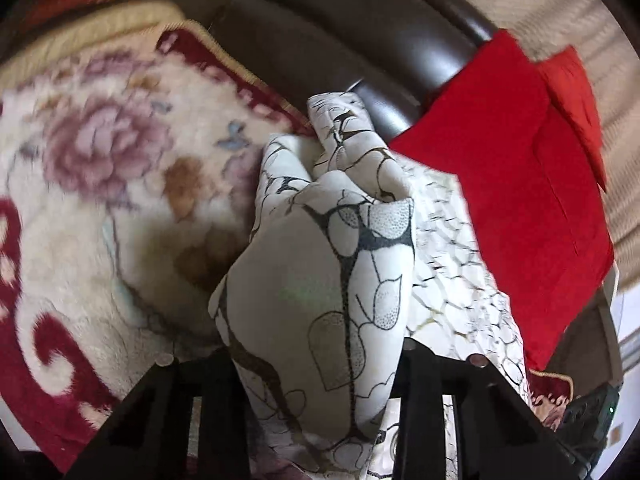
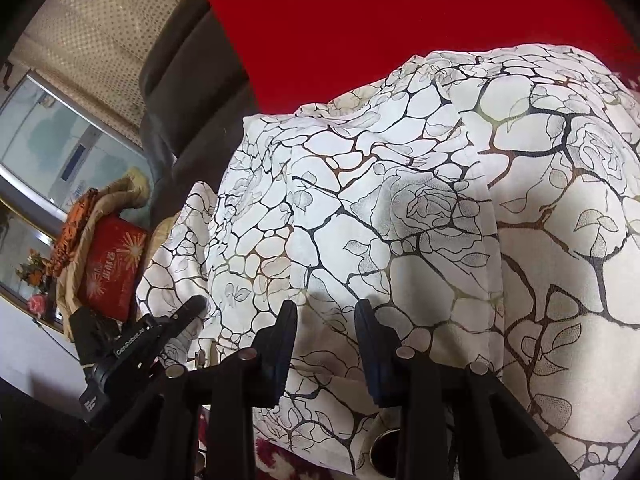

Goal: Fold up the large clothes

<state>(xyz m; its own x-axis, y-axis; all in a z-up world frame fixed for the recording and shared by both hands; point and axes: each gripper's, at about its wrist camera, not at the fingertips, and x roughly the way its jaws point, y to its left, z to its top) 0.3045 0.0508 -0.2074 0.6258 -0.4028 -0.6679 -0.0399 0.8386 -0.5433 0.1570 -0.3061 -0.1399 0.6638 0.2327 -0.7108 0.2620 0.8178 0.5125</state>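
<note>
Left gripper (image 1: 320, 356): a thick bunched fold of the white garment (image 1: 340, 264) fills the gap between its black fingers and hides the pads; it looks clamped on the cloth, which rises ahead in a twisted ridge. Print: black vein lines, outlined roses.

Right gripper (image 2: 326, 320): jaws part-way apart, tips against the garment's (image 2: 400, 208) surface, cloth showing in the gap. Cannot tell whether the pads pinch it.

Garment position: spread over a floral plush blanket (image 1: 100, 168) in cream and dark red, its far edge lying over a red cloth (image 2: 380, 20) and near a dark brown headboard (image 1: 340, 40).

In the right wrist view the left gripper (image 2: 188, 312) shows at lower left, beside the garment's edge.
</note>
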